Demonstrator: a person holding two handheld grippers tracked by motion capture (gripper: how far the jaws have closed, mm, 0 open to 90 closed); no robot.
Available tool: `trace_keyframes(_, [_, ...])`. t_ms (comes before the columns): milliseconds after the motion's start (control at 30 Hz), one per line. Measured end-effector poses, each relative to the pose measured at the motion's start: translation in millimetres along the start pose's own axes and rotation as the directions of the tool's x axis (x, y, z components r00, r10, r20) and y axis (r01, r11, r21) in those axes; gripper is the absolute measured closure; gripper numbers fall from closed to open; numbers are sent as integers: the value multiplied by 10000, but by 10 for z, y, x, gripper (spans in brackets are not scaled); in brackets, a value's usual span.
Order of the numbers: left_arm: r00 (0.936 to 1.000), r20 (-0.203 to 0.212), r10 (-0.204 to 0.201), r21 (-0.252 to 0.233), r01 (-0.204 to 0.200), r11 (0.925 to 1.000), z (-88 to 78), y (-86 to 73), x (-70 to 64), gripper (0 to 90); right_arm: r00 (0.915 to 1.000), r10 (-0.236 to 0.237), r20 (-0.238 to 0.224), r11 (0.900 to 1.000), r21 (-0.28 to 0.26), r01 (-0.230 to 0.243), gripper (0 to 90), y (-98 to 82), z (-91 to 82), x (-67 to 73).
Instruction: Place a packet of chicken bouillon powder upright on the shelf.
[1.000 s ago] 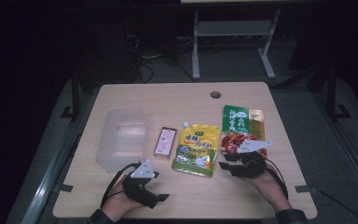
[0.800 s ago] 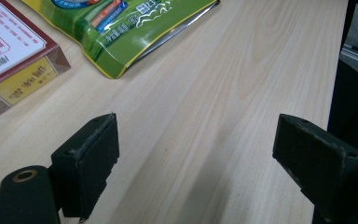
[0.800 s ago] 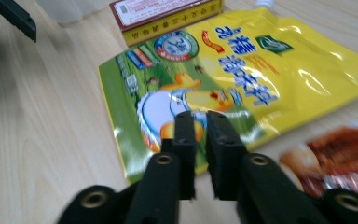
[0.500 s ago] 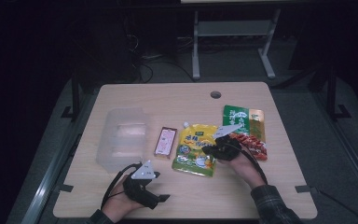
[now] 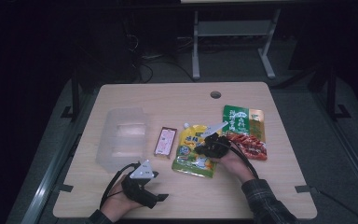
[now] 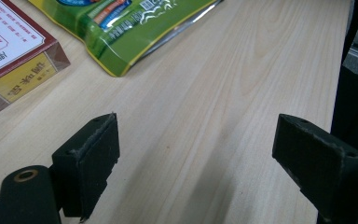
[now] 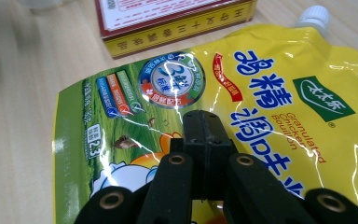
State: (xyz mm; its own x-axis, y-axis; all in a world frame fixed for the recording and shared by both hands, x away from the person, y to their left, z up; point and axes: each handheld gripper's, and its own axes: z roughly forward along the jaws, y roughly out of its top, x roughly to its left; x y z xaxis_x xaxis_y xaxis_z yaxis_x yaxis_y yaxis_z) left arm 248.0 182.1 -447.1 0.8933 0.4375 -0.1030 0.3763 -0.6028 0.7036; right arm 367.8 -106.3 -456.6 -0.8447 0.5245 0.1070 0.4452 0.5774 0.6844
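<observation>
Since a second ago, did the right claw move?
Yes. The right claw slid left, off the red-and-green packet and onto the yellow pouch. Its jaws closed along the way with nothing between them.

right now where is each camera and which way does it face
High view: above the person's side, looking forward and down on the table; forearms, both grippers.
Left gripper view: rides the left gripper, open jaws over bare wood.
Right gripper view: rides the right gripper, shut jaws over the yellow pouch.
All share the pouch and the box.
</observation>
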Motion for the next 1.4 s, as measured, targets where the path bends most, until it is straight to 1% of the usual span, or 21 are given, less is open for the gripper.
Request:
trace_keyframes(33, [10000,-4,-10,11,10,10000,0,0,-1,140,9999,68,-98,10000,-8,-68,900,-1,-2,16])
trace_keyframes(67, [10000,0,-7,23,7,10000,2,0,-1,140,9999,71,-99,10000,59,-71,900,-2,-6,30])
trace_keyframes(233, [10000,4,1,-6,-1,10000,-1,3,-7,140,9998,-72,-174,9998,196,75,900,-7,-15,119])
trace_keyframes(267, [10000,4,1,-16,-1,10000,-2,3,-8,140,9997,-173,-150,9995,257,176,900,-10,-18,135])
trace_keyframes(400, [10000,5,10,8,-10,10000,-7,3,-3,140,9995,-152,-292,9995,290,161,900,-33,-35,242])
trace_keyframes(567, [10000,9,0,21,0,10000,-10,3,-3,140,9981,-451,-426,9976,509,473,900,-63,-67,375])
trace_keyframes(667, [10000,14,16,-9,-16,10000,-18,4,-5,140,9968,-553,-583,9968,552,585,900,-91,-87,483])
trace_keyframes(700, [10000,20,5,-43,-5,10000,-19,4,-6,140,9957,-714,-596,9955,581,749,900,-102,-94,511])
trace_keyframes(800, [10000,11,9,-57,-9,10000,-22,4,-5,140,9938,-801,-775,9939,692,855,900,-127,-119,618])
trace_keyframes(867, [10000,32,23,-51,-23,10000,-20,5,-6,140,9910,-1001,-893,9921,668,1063,900,-151,-127,669])
trace_keyframes(900, [10000,45,19,-52,-19,10000,-18,6,-9,140,9908,-971,-943,9924,669,1036,900,-159,-132,700])
trace_keyframes(967, [10000,64,6,-46,-5,10000,-15,9,-14,140,9880,-1152,-1033,9902,677,1225,900,-169,-142,729])
trace_keyframes(1000, [10000,65,18,-33,-17,10000,-15,11,-15,140,9864,-1233,-1083,9892,658,1309,900,-165,-152,727])
trace_keyframes(1033, [10000,65,28,-38,-28,10000,-17,12,-15,140,9876,-1155,-1061,9905,624,1225,900,-150,-171,714])
trace_keyframes(1067, [10000,72,18,-39,-18,10000,-17,13,-15,140,9890,-1147,-929,9915,515,1198,900,-130,-199,668])
trace_keyframes(1133, [10000,71,26,-42,-26,10000,-17,13,-13,140,9949,-845,-545,9959,271,861,900,-74,-271,548])
trace_keyframes(1200, [10000,74,30,-34,-29,10000,-17,13,-14,140,9987,-465,-216,9989,61,467,900,-19,-318,410])
trace_keyframes(1233, [9999,69,99,22,-99,9999,-19,14,-10,140,9995,-311,-52,9995,-9,311,900,4,-325,338])
trace_keyframes(1267, [10000,80,33,-32,-33,10000,-16,14,-15,140,9996,-247,132,9997,-27,248,900,23,-324,265])
trace_keyframes(1400, [10000,96,5,-28,-4,10000,-19,16,-18,140,9973,75,731,10000,29,-78,900,65,-272,8])
